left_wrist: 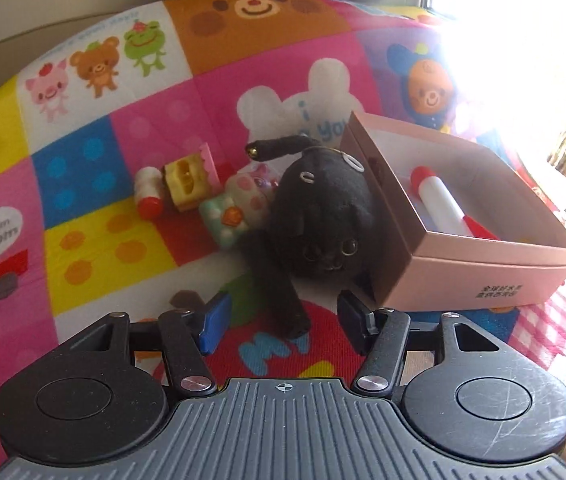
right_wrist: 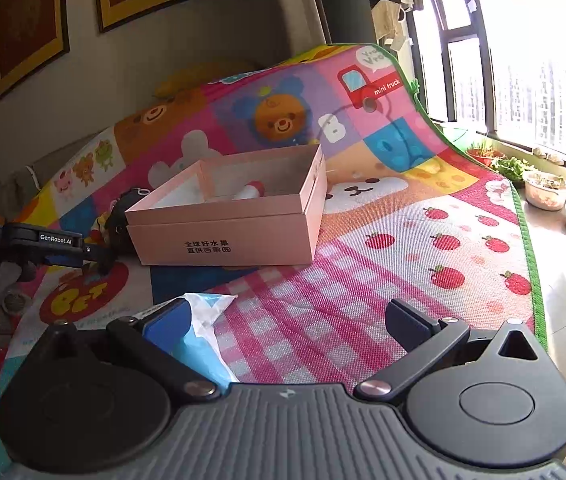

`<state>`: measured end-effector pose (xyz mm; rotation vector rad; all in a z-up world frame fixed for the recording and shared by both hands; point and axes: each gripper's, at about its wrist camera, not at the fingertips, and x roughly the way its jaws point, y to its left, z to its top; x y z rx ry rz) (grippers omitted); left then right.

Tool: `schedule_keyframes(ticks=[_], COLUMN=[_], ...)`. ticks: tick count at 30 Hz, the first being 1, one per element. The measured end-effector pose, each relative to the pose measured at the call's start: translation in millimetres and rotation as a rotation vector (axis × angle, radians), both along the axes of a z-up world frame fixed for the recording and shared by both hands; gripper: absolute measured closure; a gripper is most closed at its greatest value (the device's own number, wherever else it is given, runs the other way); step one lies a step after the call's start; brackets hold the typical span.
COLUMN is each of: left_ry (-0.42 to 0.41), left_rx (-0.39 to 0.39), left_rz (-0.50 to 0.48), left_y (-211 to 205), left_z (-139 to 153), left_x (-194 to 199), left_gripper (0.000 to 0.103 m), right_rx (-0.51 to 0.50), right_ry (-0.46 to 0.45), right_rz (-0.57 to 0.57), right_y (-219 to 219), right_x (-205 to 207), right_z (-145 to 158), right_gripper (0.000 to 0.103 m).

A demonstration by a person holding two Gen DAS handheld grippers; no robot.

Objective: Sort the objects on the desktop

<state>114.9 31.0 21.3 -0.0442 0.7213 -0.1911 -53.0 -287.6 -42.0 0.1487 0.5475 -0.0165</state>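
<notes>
Between my left gripper's (left_wrist: 283,322) unclenched pads lies the black plush cat's (left_wrist: 323,216) leg (left_wrist: 283,300): I should clench there, right gripper (right_wrist: 297,326) spread, empty.

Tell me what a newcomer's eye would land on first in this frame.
The black plush cat lies on the bright cartoon mat, pressed against the pink box; one of its limbs reaches between the left gripper's open fingers. Inside the box lies a red-and-white tube. Left of the cat sits a cluster of small toys.
</notes>
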Motion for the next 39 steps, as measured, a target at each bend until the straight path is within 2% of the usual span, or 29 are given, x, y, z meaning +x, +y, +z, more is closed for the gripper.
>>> schedule_keyframes(ticks=[2, 5, 7, 10, 12, 13, 16, 18, 20, 21, 23, 26, 27, 29, 30, 31, 33, 35, 36, 39], left_ry=[0.014, -0.009, -0.01, -0.017, -0.034, -0.046, -0.092, -0.103, -0.092, -0.083, -0.063, -0.029, -0.026, -0.021, -0.017, -0.015, -0.002, 0.014, 0.019, 0.029], left_rx=[0.069, 0.143, 0.129, 0.093, 0.106, 0.121, 0.19, 0.225, 0.225, 0.229, 0.242, 0.206, 0.19, 0.176, 0.175, 0.173, 0.187, 0.207, 0.204, 0.175], left_rz=[0.014, 0.043, 0.064, 0.062, 0.053, 0.05, 0.06, 0.073, 0.085, 0.097, 0.128, 0.151, 0.159, 0.174, 0.179, 0.179, 0.165, 0.172, 0.173, 0.166], left_y=[-12, -20, -15, -7, -4, -2, 7, 18, 34, 41, 53, 70, 74, 78, 79, 79, 78, 79, 81, 89], left_z=[-5, -6, -6, -4, -2, 0, 6, 8, 8, 7, 3, -3, -4, -4, -4, -4, -5, -5, -5, -5], left_x=[4, 5, 5, 2, -1, -3, -9, -11, -13, -13, -13, -16, -21, -33, -41, -50, -67, -81, -88, -105], left_gripper=[0.04, 0.043, 0.054, 0.063, 0.064, 0.062, 0.059, 0.055, 0.052, 0.052, 0.051, 0.045, 0.04, 0.023, 0.012, 0.005, 0.005, 0.003, 0.002, 0.001], right_rx=[-0.026, -0.073, -0.037, 0.045, 0.042, 0.021, -0.079, -0.131, -0.155, -0.164, -0.191, -0.239, -0.249, -0.25, -0.234, -0.215, -0.176, -0.16, -0.157, -0.21], right_ry=[0.059, 0.166, 0.211, 0.287, 0.313, 0.317, 0.333, 0.343, 0.348, 0.347, 0.336, 0.304, 0.288, 0.266, 0.261, 0.264, 0.281, 0.311, 0.328, 0.338], right_rz=[0.011, 0.113, 0.174, 0.283, 0.353, 0.382, 0.463, 0.52, 0.561, 0.577, 0.594, 0.604, 0.605, 0.608, 0.612, 0.615, 0.623, 0.64, 0.648, 0.639], right_y=[6, 20, 27, 47, 68, 78, 111, 128, 141, 147, 158, 175, 180, 189, 194, 199, 216, 238, 251, 289], right_x=[9, 28, 37, 47, 48, 46, 41, 39, 40, 42, 45, 61, 72, 90, 104, 116, 143, 167, 178, 203], right_z=[4, 22, 32, 37, 37, 37, 36, 37, 37, 38, 38, 46, 53, 66, 75, 81, 89, 88, 86, 71], right_gripper=[0.0, 0.0, 0.0, 0.0, 0.001, 0.002, 0.014, 0.025, 0.044, 0.046, 0.047, 0.047, 0.047, 0.047, 0.047, 0.047, 0.047, 0.056, 0.057, 0.057])
